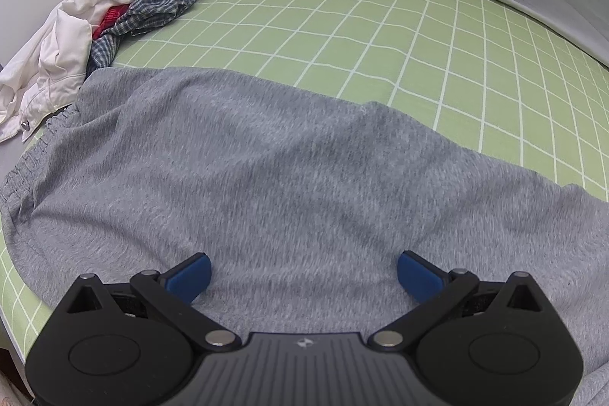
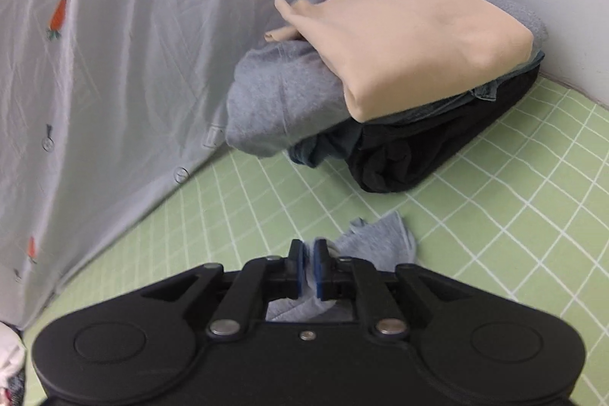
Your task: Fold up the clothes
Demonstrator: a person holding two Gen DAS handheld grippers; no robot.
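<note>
The left gripper point(image 1: 303, 274) is spread wide, its blue pads point(image 1: 191, 276) far apart and holding nothing; it hangs low over the grey garment point(image 1: 266, 170), pointing forward along the cloth toward the far side of the bed. That garment lies spread flat across the green checked sheet point(image 1: 380, 25), its gathered elastic waistband point(image 1: 23, 174) at the left edge. The right gripper point(image 2: 309, 271) is pressed together on a fold of the same grey fabric point(image 2: 380, 238), which bunches up past the fingertips and also shows behind them through the gap in the black body; this gripper is angled down toward the sheet point(image 2: 514, 208). Beyond the left gripper, at the far left, sits a loose heap: a white garment point(image 1: 68, 44) over a blue plaid piece point(image 1: 152, 10) and something red point(image 1: 110, 19). Ahead of the right gripper, in the corner by the wall, stands a folded stack with a beige piece point(image 2: 418, 44) on top, grey point(image 2: 274, 94), denim and black point(image 2: 437, 139) beneath. A pale carrot-print cover point(image 2: 114, 63) rises along the far edge.
</note>
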